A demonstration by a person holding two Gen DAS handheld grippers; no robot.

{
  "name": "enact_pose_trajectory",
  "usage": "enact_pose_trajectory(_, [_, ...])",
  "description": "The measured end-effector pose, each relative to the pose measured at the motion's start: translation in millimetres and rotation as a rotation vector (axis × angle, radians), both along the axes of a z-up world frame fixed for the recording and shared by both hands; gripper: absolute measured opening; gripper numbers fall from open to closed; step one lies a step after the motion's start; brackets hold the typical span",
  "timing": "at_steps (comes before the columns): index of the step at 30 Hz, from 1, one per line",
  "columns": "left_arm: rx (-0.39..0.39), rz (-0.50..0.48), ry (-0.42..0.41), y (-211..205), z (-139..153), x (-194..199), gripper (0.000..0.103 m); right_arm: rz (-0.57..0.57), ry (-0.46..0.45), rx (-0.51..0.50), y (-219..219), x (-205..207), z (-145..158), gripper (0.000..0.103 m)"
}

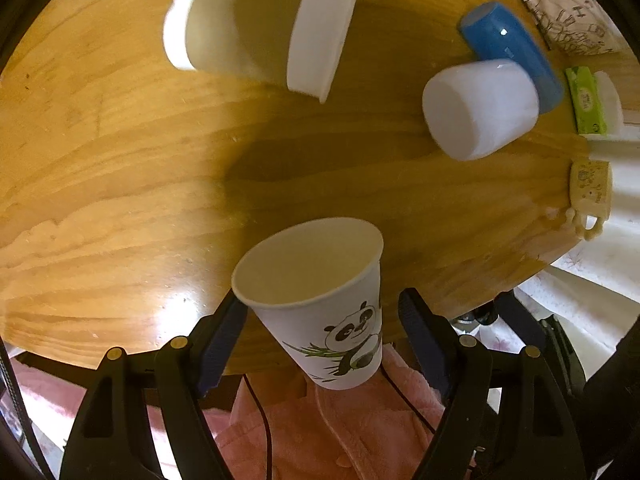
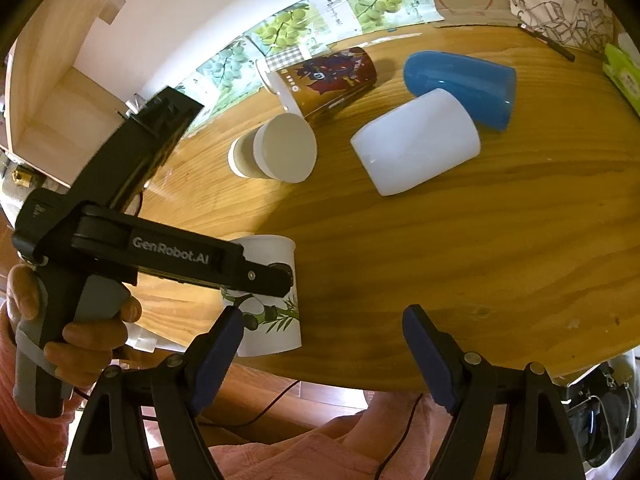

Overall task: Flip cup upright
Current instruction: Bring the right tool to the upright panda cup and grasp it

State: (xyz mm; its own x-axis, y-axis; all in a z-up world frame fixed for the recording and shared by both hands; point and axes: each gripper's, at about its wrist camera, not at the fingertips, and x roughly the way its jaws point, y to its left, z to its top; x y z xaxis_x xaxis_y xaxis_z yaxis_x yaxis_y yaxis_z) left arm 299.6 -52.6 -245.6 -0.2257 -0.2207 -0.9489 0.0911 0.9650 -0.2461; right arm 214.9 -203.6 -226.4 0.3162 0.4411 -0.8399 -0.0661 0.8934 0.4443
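A white paper cup with a panda print (image 1: pixel 320 300) stands upright at the near edge of the round wooden table (image 1: pixel 120 160), mouth up. My left gripper (image 1: pixel 324 340) is open with its blue-padded fingers (image 1: pixel 222 340) on either side of the cup; the left pad is close to the rim, the right pad stands apart. In the right wrist view the panda cup (image 2: pixel 276 320) sits partly behind the left gripper's black body (image 2: pixel 160 256). My right gripper (image 2: pixel 322 356) is open and empty over the table's near edge.
Several cups lie on their sides on the table: a tan and white one (image 1: pixel 260 32), a frosted white one (image 1: pixel 480 108), a blue one (image 1: pixel 512 52) and a brown printed one (image 2: pixel 332 76). A green packet (image 1: pixel 586 100) and a patterned bag (image 1: pixel 560 8) lie at the right.
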Motion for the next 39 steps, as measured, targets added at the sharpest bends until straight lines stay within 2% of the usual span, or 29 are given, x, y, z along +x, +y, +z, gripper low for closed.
enact_pose_trajectory(10, [-0.020, 0.035, -0.180, 26.5, 31.4, -7.9, 0.081, 0.052, -0.014, 0.016, 19.0, 1.8, -4.3, 0.082])
enact_pose_trajectory(19, [-0.034, 0.084, -0.434, 54.0, 55.9, -22.4, 0.081, 0.104, -0.036, 0.013, 42.8, 10.2, -5.8, 0.082])
enact_pose_trajectory(24, [-0.030, 0.145, -0.582, 67.9, 70.1, -32.7, 0.081, 0.140, -0.034, -0.028, 59.6, 18.1, -11.0, 0.083])
enact_pose_trajectory(29, [-0.024, 0.202, -0.651, 81.4, 73.7, -44.9, 0.081, 0.153, -0.001, -0.041, 72.0, 26.2, -20.0, 0.082])
enact_pose_trajectory(36, [0.023, 0.279, -0.788, 96.9, 85.1, -68.1, 0.081, 0.178, 0.056, -0.050, 81.9, 35.3, -31.4, 0.083])
enact_pose_trajectory(39, [0.052, 0.262, -0.792, 98.4, 86.0, -72.7, 0.081, 0.168, 0.079, -0.057, 85.6, 41.9, -36.4, 0.083])
